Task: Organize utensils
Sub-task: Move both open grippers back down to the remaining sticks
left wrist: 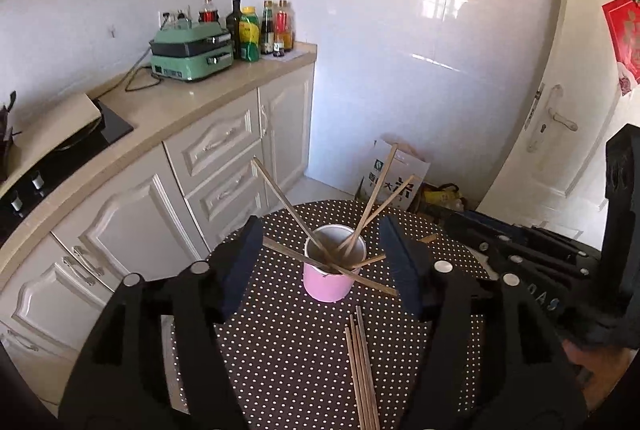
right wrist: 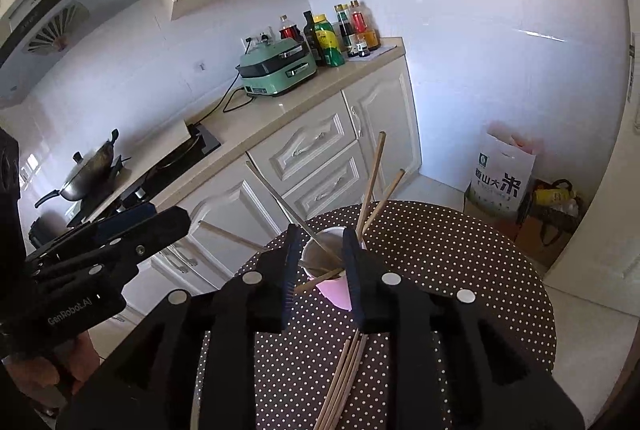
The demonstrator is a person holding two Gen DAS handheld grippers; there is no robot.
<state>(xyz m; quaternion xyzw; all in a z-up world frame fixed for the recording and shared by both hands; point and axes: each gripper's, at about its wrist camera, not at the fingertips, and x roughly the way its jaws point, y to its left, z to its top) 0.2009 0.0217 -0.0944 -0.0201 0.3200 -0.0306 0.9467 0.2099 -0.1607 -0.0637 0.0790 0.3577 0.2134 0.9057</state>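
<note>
A pink cup stands on the polka-dot table and holds several wooden chopsticks leaning outward. A bundle of loose chopsticks lies on the table in front of it. My left gripper is open, its jaws on either side of the cup and nearer than it. In the right wrist view, my right gripper is open with narrower jaws just in front of the cup, empty. The loose chopsticks lie below it. The left gripper shows at left.
Cream kitchen cabinets and a countertop with a green appliance and bottles stand left of the table. A rice bag and a dark bag sit on the floor behind it. A door is at right.
</note>
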